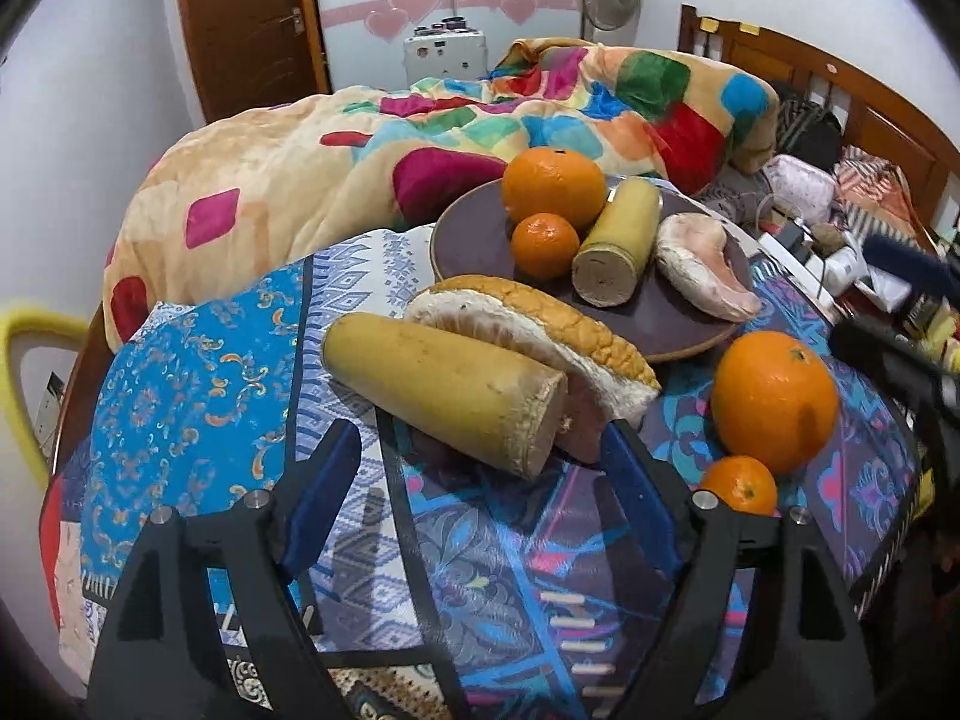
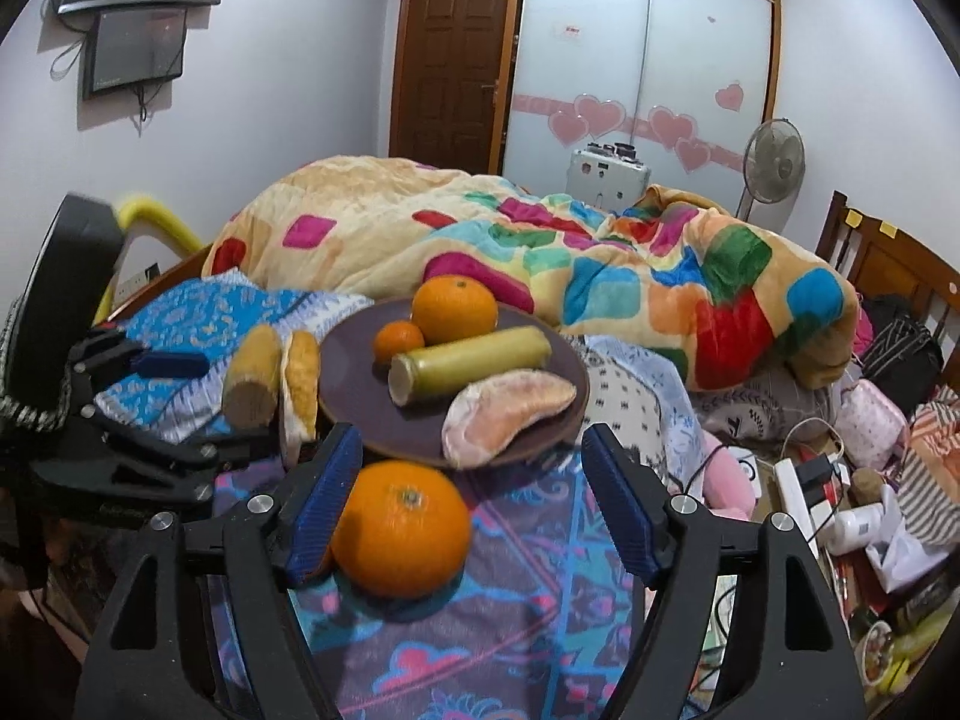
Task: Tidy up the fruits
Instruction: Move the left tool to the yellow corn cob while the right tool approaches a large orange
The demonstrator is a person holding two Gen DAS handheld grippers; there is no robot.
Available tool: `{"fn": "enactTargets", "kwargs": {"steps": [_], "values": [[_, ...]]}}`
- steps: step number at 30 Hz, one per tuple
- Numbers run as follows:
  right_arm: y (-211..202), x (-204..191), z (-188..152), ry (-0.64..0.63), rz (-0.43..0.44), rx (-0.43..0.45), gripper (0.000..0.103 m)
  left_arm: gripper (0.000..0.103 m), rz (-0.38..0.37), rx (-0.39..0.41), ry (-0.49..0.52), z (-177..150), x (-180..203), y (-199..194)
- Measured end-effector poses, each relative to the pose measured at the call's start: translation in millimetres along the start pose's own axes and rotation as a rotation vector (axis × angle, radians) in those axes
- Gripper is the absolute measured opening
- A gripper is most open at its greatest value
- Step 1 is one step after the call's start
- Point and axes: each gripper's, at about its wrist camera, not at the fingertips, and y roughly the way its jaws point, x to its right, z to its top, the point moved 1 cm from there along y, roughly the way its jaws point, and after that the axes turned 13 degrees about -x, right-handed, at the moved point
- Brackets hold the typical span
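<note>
A brown plate (image 1: pixel 474 240) (image 2: pixel 354 396) on a patterned cloth holds a large orange (image 1: pixel 553 186), a small orange (image 1: pixel 545 245), a yellow stalk piece (image 1: pixel 618 246) and a peeled pomelo segment (image 1: pixel 702 267). In front of the plate lie a second yellow stalk piece (image 1: pixel 444 384), a pomelo wedge with rind (image 1: pixel 540 336), a large orange (image 1: pixel 774 399) (image 2: pixel 401 528) and a small orange (image 1: pixel 739 483). My left gripper (image 1: pixel 480 462) is open, just short of the stalk piece. My right gripper (image 2: pixel 471 480) is open with the large orange by its left finger.
A colourful blanket (image 1: pixel 420 120) is heaped behind the plate. Cables, a power strip (image 2: pixel 798 486) and clutter lie at the right. A wooden headboard (image 1: pixel 840 78) stands at the far right, a door (image 2: pixel 450 60) and a fan (image 2: pixel 774 159) behind.
</note>
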Motion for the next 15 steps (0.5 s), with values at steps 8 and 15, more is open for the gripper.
{"fn": "enactTargets", "kwargs": {"steps": [8, 15], "values": [[13, -6, -16, -0.007, 0.037, -0.038, 0.08, 0.052, 0.049, 0.035, 0.052, -4, 9, -5], [21, -13, -23, -0.023, 0.048, -0.069, 0.08, 0.034, 0.009, 0.047, 0.042, -14, -4, -19]]}}
